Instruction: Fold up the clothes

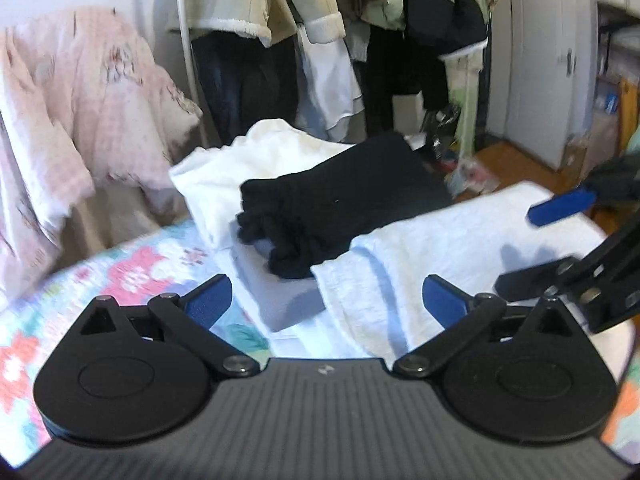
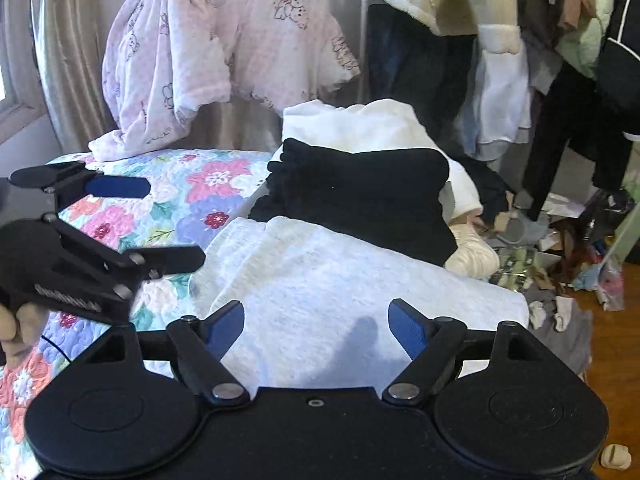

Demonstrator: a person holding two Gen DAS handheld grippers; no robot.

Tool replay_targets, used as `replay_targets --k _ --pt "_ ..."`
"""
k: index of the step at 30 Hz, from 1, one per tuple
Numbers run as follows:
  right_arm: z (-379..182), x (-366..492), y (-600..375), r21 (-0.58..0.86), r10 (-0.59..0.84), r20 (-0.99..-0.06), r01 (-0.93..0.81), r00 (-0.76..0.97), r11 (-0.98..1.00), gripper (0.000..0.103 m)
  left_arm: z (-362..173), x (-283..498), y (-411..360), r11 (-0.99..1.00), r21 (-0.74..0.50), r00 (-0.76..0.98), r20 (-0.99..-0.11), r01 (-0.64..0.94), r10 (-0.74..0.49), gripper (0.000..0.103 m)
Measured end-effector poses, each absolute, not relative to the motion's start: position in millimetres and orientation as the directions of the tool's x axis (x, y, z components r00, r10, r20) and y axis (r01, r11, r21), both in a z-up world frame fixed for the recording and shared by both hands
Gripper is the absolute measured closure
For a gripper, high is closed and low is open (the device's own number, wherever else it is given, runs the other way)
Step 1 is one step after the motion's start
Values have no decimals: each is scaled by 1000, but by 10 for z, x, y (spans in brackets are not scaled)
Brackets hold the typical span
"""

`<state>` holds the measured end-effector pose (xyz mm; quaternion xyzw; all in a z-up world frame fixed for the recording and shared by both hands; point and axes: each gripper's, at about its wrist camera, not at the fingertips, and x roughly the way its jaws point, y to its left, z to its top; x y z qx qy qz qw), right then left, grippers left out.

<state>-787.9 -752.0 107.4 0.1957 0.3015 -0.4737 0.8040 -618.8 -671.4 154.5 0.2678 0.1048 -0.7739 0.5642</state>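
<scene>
Both tongs stood wide apart and empty over a bed covered by a pastel quilt with pink and lilac flowers (image 2: 208, 196). The left tongs (image 1: 326, 300), with blue-padded black fingers, hovered above the near edge of a folded pale grey-white knit garment (image 1: 440, 248), with nothing between the pads. The right tongs (image 2: 316, 326), gaping just as broadly, hung over the same garment (image 2: 340, 292), whose flat upper face lay directly beneath and beyond the fingertips, apart from them. Seen from the right wrist, the left tool sat off to the left over the quilt, a hand (image 2: 18, 324) gripping its handle at the frame's edge.

Just behind the pale garment lay a folded black ribbed garment (image 2: 360, 200), its near edge touching the pale one, and behind that a heap of white fleecy fabric (image 2: 360, 120). A pink quilted garment printed with small cartoon figures (image 2: 224, 48) was draped at the head of the bed. A rail of hanging coats and dark trousers (image 1: 320, 20) stood beyond, and scattered clutter covered the wooden floor (image 2: 612, 320) to the right.
</scene>
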Motion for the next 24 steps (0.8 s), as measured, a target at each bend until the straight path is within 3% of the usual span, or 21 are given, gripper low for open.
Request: replay_targets --k 4,9,20,24 --pt "1097 -7924 -7422 43 -651 -659 883 377 467 19 1514 -6359 -6676 -321 256 -146 -528 912 -837 0" --pt "1079 -7934 -7419 39 -655 -671 898 348 437 19 1507 -6440 -6713 -342 194 -185 -552 920 -813 0" --pt "1007 -7959 -7433 29 -655 -686 911 317 410 18 1434 -6673 -6716 -324 286 -132 -532 902 -836 0" --pt "995 -7970 -7447 23 -656 -687 912 311 409 18 1412 -6705 -6753 -325 273 -124 -563 905 -817 0"
